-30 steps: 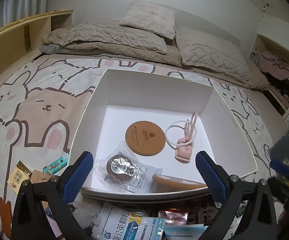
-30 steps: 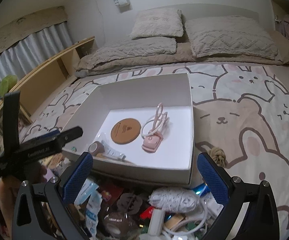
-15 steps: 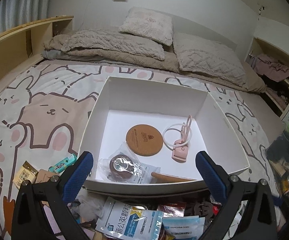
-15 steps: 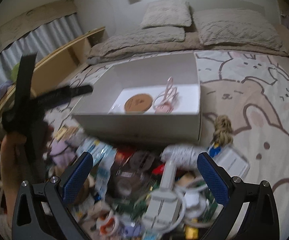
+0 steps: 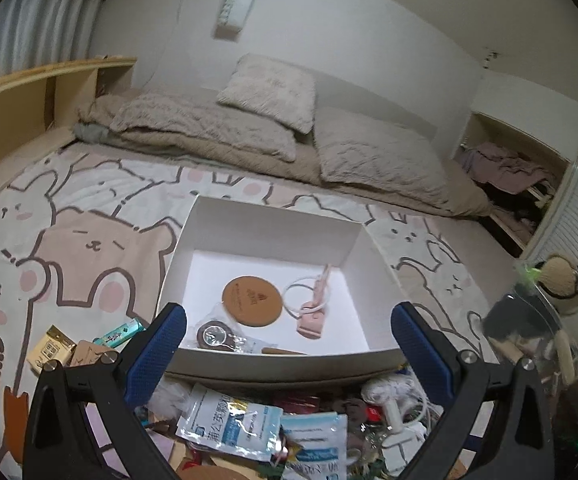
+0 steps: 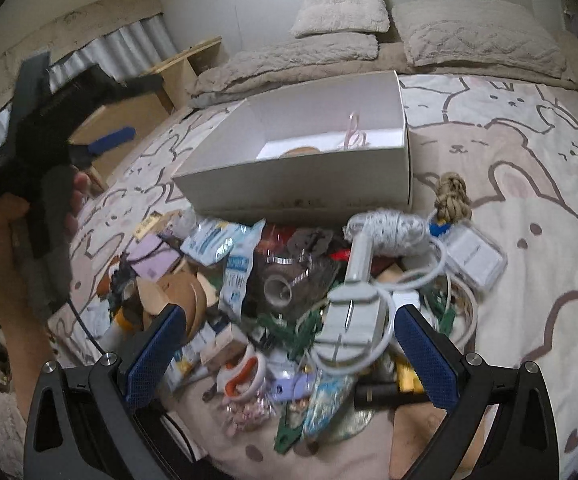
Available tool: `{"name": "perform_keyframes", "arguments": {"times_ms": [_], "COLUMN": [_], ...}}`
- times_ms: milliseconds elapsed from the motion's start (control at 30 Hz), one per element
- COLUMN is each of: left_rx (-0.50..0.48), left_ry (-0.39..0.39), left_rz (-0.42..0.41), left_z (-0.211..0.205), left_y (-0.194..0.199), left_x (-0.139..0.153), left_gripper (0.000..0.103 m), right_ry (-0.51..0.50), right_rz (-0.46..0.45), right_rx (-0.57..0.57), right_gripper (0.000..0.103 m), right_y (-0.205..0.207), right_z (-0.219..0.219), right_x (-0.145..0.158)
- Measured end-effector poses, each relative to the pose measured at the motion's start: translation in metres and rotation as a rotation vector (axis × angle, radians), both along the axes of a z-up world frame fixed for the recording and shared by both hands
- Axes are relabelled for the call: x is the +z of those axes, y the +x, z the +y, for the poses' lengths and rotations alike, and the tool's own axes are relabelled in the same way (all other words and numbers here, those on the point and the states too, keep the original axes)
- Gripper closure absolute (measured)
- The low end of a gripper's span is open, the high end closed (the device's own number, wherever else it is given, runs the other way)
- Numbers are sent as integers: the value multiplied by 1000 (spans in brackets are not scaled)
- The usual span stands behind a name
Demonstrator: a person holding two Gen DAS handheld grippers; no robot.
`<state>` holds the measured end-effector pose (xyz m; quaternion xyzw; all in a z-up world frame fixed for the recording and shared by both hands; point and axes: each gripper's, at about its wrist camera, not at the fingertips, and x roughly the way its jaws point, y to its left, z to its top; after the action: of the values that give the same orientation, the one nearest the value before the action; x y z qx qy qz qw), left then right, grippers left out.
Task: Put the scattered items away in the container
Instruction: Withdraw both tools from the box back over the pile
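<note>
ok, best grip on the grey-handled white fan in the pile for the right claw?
Take the fan by its straight grey handle, from above, fingers across its width. The handle lies exposed atop the pile; the white cable loops nearby, so stay mid-handle.

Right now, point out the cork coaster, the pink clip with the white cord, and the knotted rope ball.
cork coaster [image 5: 252, 305], left wrist view, centre of its round face.
pink clip [image 5: 311, 321], left wrist view, on its pink body.
knotted rope ball [image 6: 452, 197], right wrist view, middle of the knot.
</note>
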<state>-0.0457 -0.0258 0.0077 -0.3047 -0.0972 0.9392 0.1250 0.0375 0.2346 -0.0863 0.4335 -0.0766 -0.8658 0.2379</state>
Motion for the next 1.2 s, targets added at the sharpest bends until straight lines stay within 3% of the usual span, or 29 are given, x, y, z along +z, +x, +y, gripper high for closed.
{"name": "perform_keyframes", "arguments": {"times_ms": [333, 633, 900, 967, 1200], "left_rx": [-34, -41, -86, -112, -223], "left_ry": [1, -83, -161, -195, -356], "left_rz": [59, 65, -34, -62, -161], "left_z": [8, 11, 14, 19, 41], "left_y": [42, 80, 112, 120, 147], "left_x": [11, -8, -48, -56, -84], "left_gripper": [0, 0, 8, 16, 17], "right_ry": [68, 45, 42, 34, -13], "right_rz": [10, -28, -3, 4, 4], "right_rx": [-35, -87, -76, -78, -88], "right_gripper": [0, 0, 0, 0, 0], "right_y": [24, 34, 41, 43, 48], "right_z": [3, 14, 12, 14, 23], "right_x": [-10, -25, -20, -19, -18]}}
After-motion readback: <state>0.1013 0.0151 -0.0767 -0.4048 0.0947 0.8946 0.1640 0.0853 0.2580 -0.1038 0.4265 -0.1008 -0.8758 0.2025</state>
